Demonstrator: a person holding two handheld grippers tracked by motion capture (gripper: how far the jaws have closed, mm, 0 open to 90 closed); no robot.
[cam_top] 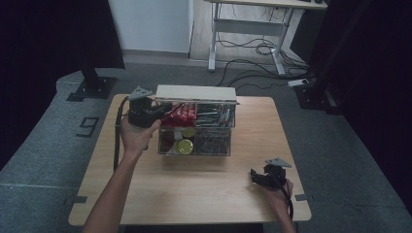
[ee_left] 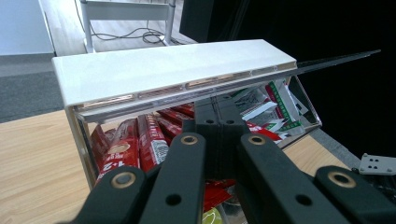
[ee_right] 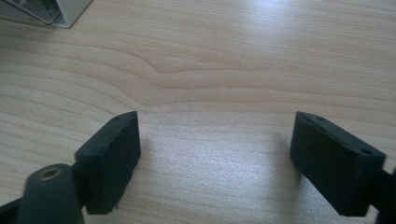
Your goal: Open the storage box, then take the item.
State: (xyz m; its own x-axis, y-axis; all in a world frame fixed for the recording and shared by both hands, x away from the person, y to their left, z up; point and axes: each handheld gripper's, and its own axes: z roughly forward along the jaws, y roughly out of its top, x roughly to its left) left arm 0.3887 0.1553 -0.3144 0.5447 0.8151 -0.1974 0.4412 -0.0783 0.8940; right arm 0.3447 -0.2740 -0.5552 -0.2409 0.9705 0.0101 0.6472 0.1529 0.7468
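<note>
A clear box (cam_top: 196, 141) with a white lid (cam_top: 196, 92) stands at the middle of the wooden table (cam_top: 194, 194). Inside lie red snack packets (cam_top: 180, 115), yellow round items (cam_top: 185, 145) and, at the right, green-and-white packets (ee_left: 275, 106). My left gripper (cam_top: 165, 108) is at the box's upper left corner and points right. In the left gripper view this gripper (ee_left: 217, 107) is shut, with its tips just under the lid (ee_left: 173, 70) above the red packets (ee_left: 140, 140); I see nothing between the jaws. My right gripper (cam_top: 256, 177) rests near the table's front right. Its jaws (ee_right: 219, 137) stand wide open over bare wood.
The table's front edge runs close to my right hand (cam_top: 282, 196). A corner of the box (ee_right: 65, 11) shows at the upper left of the right gripper view. Beyond the table are a white desk (cam_top: 252, 24) with cables (cam_top: 262, 63) on the floor and a black stand base (cam_top: 91, 87).
</note>
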